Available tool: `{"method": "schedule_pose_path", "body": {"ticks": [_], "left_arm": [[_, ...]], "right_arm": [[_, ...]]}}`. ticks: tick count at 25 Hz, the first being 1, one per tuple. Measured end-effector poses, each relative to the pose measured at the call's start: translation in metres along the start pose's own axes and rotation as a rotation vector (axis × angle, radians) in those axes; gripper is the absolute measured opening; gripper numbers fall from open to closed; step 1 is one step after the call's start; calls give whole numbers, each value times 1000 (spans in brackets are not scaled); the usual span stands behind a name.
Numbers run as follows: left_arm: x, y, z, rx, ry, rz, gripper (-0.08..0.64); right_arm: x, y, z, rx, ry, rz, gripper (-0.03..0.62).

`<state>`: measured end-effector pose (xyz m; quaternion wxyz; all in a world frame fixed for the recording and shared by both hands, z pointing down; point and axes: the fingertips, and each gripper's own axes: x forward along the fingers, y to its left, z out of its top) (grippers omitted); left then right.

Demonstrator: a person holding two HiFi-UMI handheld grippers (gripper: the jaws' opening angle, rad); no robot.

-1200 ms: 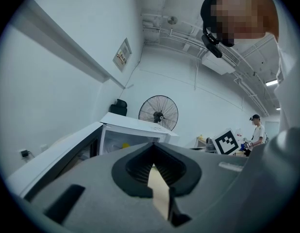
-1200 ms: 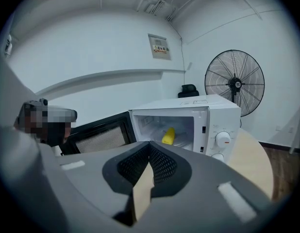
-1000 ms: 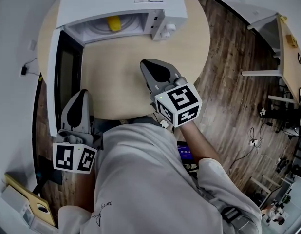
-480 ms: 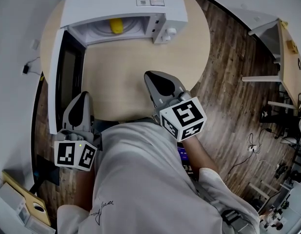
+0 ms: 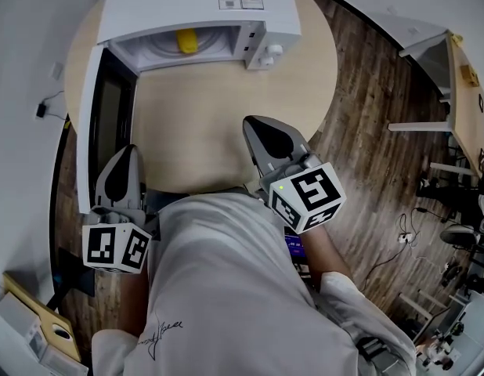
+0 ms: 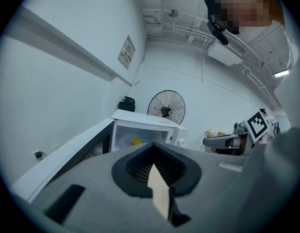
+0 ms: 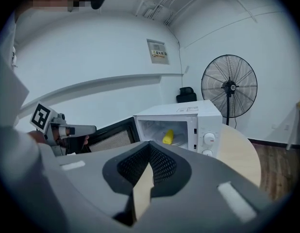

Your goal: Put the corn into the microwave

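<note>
The yellow corn [image 5: 185,40] lies inside the white microwave [image 5: 195,2] at the far side of the round table [image 5: 195,124]. It also shows as the corn [image 7: 168,137] and the corn [image 6: 136,141] in the two gripper views. The microwave door [image 5: 92,124] stands swung wide to the left. My right gripper [image 5: 256,124] hovers over the table's near edge, shut and holding nothing, well short of the microwave; its jaws [image 7: 149,166] meet in its own view. My left gripper [image 5: 124,151] sits by the door's outer end, shut and empty, as does the left gripper [image 6: 152,166].
The open door fills the table's left side. A standing fan [image 7: 229,87] is behind the microwave. Wood floor surrounds the table, with another table [image 5: 465,77] at the right and a wooden board [image 5: 46,327] at the lower left.
My right gripper has drawn back from the microwave toward the person's body and a little to the right. The left gripper has barely shifted. The corn stays inside.
</note>
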<state>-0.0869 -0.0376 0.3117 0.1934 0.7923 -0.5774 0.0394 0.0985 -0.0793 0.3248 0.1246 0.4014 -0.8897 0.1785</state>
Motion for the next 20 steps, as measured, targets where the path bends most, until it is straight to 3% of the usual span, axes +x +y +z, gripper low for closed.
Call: {"method": "schedule_pose_path", "body": {"ticks": [20], "left_arm": [[-3,5,-2,-6,20,49,-11]], "right_arm": [[-5,3,-3,-7,24,52,11]]}}
